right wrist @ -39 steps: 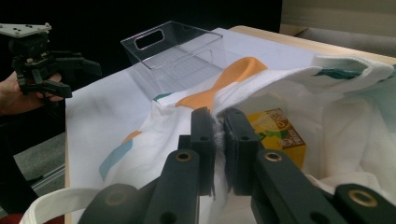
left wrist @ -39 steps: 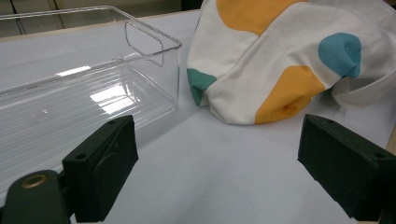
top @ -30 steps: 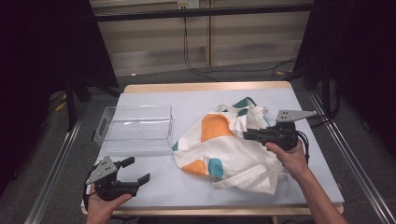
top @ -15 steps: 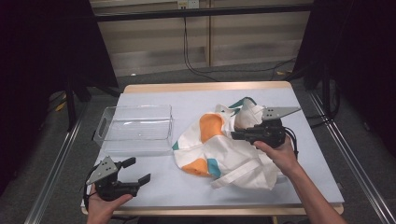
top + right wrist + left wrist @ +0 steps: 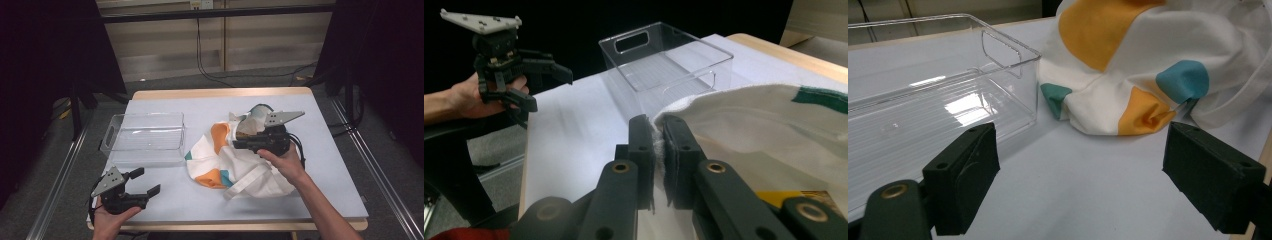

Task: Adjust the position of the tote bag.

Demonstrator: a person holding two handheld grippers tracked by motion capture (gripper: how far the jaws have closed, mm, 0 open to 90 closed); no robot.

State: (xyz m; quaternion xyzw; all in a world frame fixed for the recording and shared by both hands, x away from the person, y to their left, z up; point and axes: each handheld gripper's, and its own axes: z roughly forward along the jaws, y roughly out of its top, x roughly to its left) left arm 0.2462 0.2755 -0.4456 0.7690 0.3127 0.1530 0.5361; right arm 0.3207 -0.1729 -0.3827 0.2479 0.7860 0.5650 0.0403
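Dark curtains framed the pale counter [image 5: 165, 210], which carried everything. Largest on it was the cloth bag [image 5: 235, 165], white with orange and teal patches, slumped right of centre, just beside the clear plastic bin [image 5: 145, 137]. It looked light, soft and floppy, likely to sag and slide, so the hemmed rim or a strap seemed the surest hold. Right claw [image 5: 658, 145] was pinched shut on the bag's rim, lifting that edge. Left claw [image 5: 145, 182] hovered wide and empty at the counter's near left corner, well apart from the bag.
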